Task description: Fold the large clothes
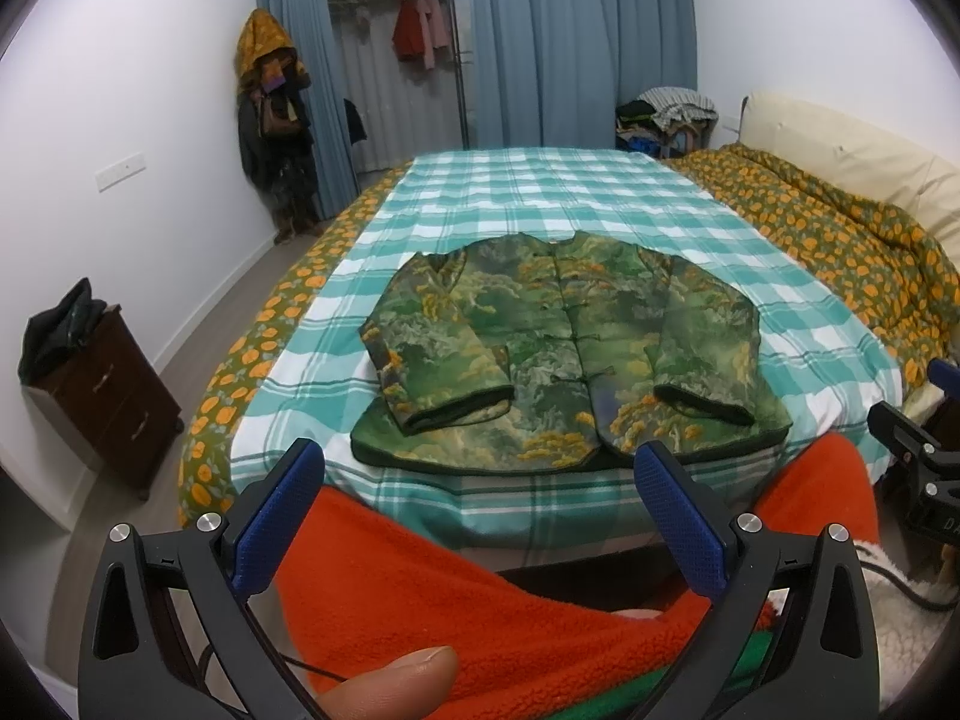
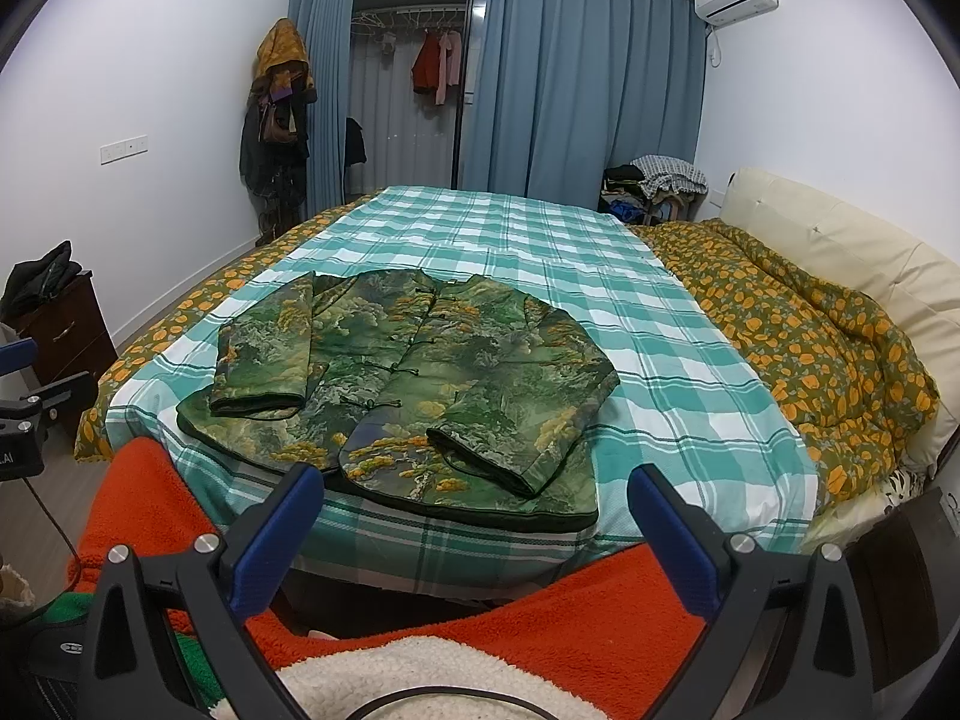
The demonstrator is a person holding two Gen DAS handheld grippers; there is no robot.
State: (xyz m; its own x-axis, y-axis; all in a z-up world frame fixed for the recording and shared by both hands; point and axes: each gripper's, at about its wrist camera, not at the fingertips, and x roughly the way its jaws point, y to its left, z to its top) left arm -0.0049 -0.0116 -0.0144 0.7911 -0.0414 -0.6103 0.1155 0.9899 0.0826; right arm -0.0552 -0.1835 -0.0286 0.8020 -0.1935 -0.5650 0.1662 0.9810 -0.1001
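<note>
Jacket (image 1: 570, 354), green with yellow print, is lying flat on the checked sheet (image 1: 540, 198) near the bed's front edge, front side up, both sleeves already folded in across the body. From the left wrist view, its hem is partly cut off by the right blue fingertip pad (image 1: 678, 516), and the near edge of the bed is hiding behind the person's orange fleece sleeve (image 1: 456, 594). A thumb tip (image 1: 390, 681) is poking into the bottom of the picture, blurred. The left gripper (image 1: 480, 504) is hovering in front of the bed, fingers spread wide, holding nothing, well apart from the jacket. Part of the other black tool is showing at the right border, mostly cut off.

Right wrist view: the jacket (image 2: 408, 384) is sitting left of centre on the sheet (image 2: 600, 276), its collar pointing away toward the curtains (image 2: 576, 78). The floral quilt (image 2: 798, 336) is bunched along the right side of the bed against the cream headboard (image 2: 840, 246). The bed's front edge is again hidden by orange fleece and a white fuzzy cuff. The right gripper (image 2: 474, 516) is hanging level before the bed, fingers wide apart, gripping nothing, not touching the jacket. A sliver of the left tool is showing at the left border, too cropped to read.
</note>
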